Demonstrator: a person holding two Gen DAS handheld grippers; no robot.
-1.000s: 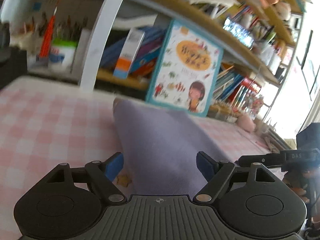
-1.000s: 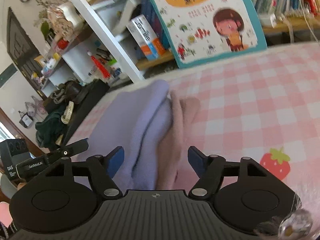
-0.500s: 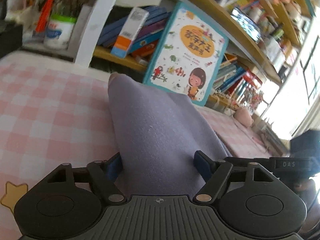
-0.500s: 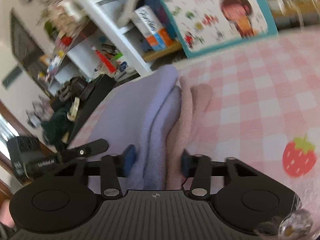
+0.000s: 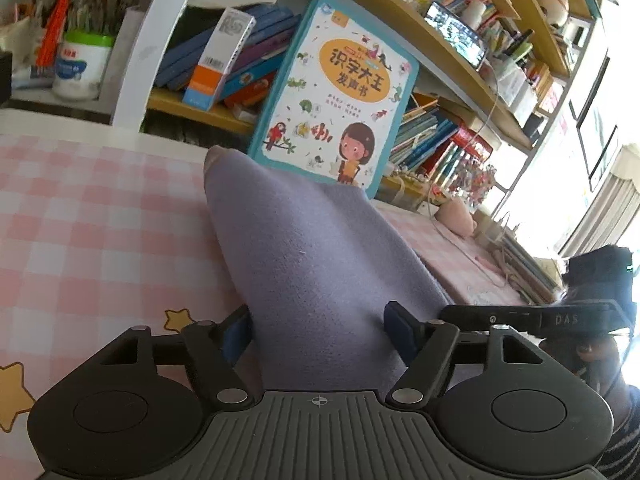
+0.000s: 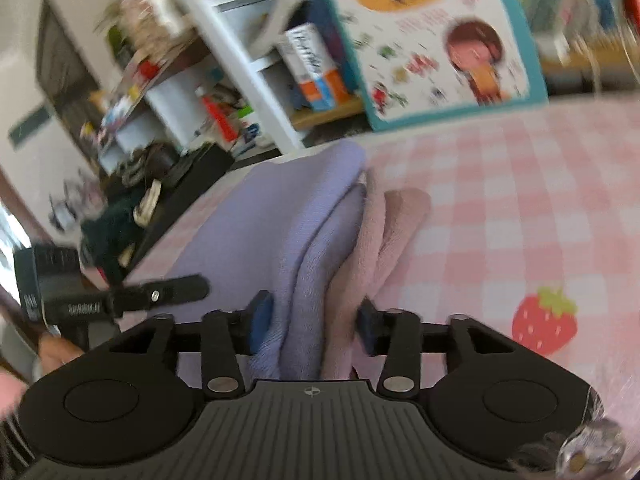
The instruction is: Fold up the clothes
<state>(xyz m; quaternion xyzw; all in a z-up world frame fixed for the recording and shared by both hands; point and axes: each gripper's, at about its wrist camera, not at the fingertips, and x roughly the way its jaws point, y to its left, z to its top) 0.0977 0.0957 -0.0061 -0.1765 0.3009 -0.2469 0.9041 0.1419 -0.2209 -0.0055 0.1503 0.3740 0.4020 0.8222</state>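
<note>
A: Lavender fleece garment point(image 5: 316, 256), folded into a thick bundle with a dusty-pink lining layer point(image 6: 380, 240) showing along one side. It lies on the bench covered with a pink-and-white checked cloth point(image 5: 80, 232) and reaches back to the bench's far edge, below the shelves.

B: Left gripper point(image 5: 318, 330)?

A: Jaws opening. The lavender bundle sits between the blue pads point(image 5: 236, 334); the left pad is at the fabric edge, the right pad looks just clear of it. No clamping visible.

B: Right gripper point(image 6: 314, 322)?

A: Jaws opening too. Both lavender and pink layers lie between its pads point(image 6: 260, 314). The left pad touches the lavender fold; the right pad looks just apart from the pink layer. View is motion-blurred, so contact is uncertain.

B: Surroundings?

A: A teal-bordered children's picture book with a cartoon girl point(image 5: 336, 92) leans on the wooden bookshelf point(image 5: 460, 40) beyond the far edge. A red strawberry print point(image 6: 544, 320) marks the cloth beside the right gripper; yellow star print point(image 5: 178, 318) near the left.
</note>
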